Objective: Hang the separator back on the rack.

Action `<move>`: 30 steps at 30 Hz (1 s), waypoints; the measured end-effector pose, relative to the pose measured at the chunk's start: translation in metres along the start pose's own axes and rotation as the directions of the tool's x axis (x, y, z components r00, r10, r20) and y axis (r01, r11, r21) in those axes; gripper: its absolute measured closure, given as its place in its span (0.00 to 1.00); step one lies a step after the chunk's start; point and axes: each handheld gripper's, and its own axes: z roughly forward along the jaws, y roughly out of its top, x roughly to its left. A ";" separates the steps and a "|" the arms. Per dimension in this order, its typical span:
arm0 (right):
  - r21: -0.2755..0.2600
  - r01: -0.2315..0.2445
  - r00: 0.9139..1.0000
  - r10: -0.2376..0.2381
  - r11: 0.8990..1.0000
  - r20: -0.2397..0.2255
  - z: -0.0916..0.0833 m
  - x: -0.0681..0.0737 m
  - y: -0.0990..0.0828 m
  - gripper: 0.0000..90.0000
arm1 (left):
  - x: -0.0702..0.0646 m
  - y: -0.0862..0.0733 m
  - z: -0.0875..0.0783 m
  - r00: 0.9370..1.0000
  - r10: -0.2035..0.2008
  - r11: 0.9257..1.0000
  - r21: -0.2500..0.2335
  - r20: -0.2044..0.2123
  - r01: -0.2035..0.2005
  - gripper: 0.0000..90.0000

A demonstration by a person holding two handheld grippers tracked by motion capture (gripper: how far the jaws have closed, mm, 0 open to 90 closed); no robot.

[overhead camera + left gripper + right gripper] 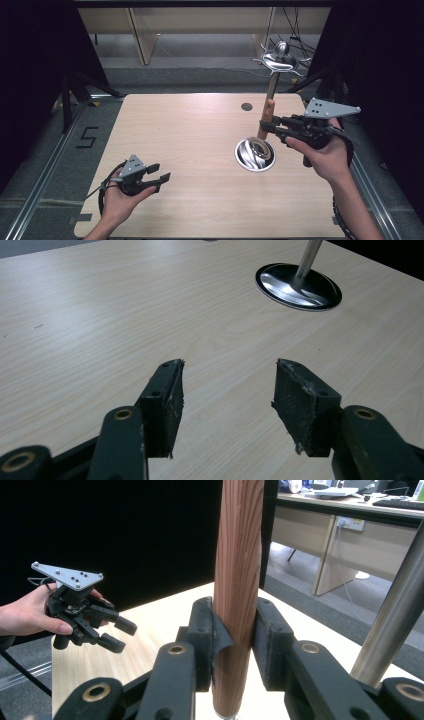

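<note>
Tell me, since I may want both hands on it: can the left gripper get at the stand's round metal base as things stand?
Probably yes. The left gripper is open and holds nothing, and bare table lies between it and the metal base. The right gripper grips the wooden rod above the base.

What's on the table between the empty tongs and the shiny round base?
Nothing. In the left gripper view, only bare wooden table lies between the open left tongs and the shiny round base. The high view shows the same.
</note>
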 end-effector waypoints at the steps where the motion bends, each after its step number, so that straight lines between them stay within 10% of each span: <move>1: -0.001 0.022 1.000 -0.022 1.000 -0.001 0.000 -0.002 0.001 0.81 | 0.000 0.000 0.000 1.000 -0.001 1.000 0.000 0.000 0.001 0.49; 30: -0.006 0.016 1.000 -0.016 1.000 0.017 0.006 -0.003 0.021 0.82 | 0.000 0.001 0.000 1.000 -0.008 1.000 0.002 0.004 0.008 0.48</move>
